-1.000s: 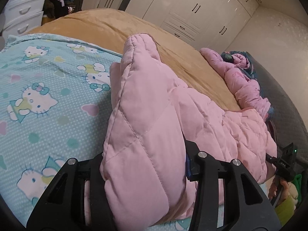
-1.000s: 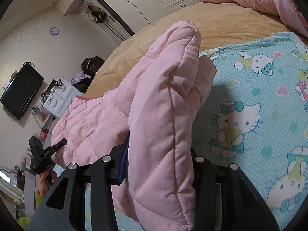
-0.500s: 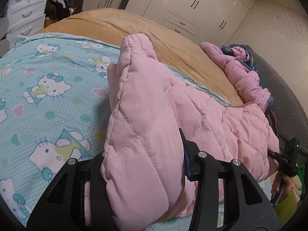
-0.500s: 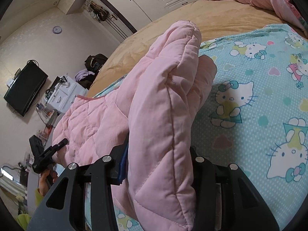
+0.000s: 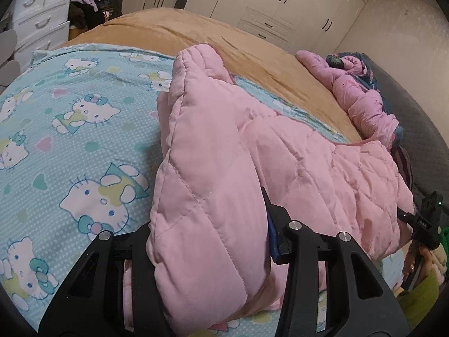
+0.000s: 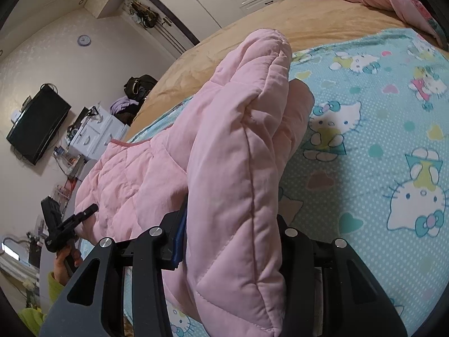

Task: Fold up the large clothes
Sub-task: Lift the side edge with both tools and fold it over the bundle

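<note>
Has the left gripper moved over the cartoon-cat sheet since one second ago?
Yes. The left gripper, shut on the pink quilted jacket, has advanced over the sheet; the printed cats slid back toward the camera.

jacket (image 5: 213,174): puffy quilted cloth, soft matt pink
sheet (image 5: 70,118): thin printed cotton-looking cloth
blanket (image 5: 202,36): tan, velvety nap
grippers (image 5: 209,241): matt black plastic, shiny metal screws

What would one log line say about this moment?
step: folding | left gripper: shut on pink quilted jacket | right gripper: shut on pink quilted jacket | garment: edge lifted over cartoon-cat sheet
</note>
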The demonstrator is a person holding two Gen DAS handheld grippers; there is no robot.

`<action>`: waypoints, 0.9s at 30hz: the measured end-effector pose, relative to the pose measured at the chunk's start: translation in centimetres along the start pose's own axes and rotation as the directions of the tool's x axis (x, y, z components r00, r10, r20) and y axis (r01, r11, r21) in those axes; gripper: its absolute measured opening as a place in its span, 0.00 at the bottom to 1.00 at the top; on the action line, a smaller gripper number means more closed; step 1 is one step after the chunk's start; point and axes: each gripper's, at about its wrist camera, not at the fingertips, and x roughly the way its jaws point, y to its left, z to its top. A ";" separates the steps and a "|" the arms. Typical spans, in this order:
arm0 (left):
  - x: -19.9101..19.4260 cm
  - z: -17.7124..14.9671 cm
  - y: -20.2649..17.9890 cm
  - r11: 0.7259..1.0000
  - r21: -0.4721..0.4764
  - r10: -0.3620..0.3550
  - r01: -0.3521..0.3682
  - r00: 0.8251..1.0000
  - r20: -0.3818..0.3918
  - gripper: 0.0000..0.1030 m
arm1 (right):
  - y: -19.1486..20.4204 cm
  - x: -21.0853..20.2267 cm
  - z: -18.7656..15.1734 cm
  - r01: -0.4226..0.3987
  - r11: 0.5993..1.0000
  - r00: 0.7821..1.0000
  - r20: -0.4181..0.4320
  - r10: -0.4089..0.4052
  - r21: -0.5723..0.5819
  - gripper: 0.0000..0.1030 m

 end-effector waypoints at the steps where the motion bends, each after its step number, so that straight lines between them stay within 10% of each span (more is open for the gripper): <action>1: 0.0 -0.1 0.2 1.000 -0.003 0.001 -0.001 1.000 -0.003 0.35 | -0.1 0.0 -0.1 0.001 1.000 1.000 0.000 -0.001 0.003 0.40; 20: 1.7 -1.5 1.3 0.999 0.002 0.052 -0.052 0.998 -0.027 0.35 | -3.4 2.3 -2.0 0.110 0.990 0.992 -0.072 -0.104 0.085 0.45; 27: 2.1 -1.9 1.9 0.997 -0.008 0.074 -0.074 0.997 -0.038 0.45 | -3.6 2.7 -2.3 0.208 0.970 0.977 -0.075 -0.200 0.123 0.81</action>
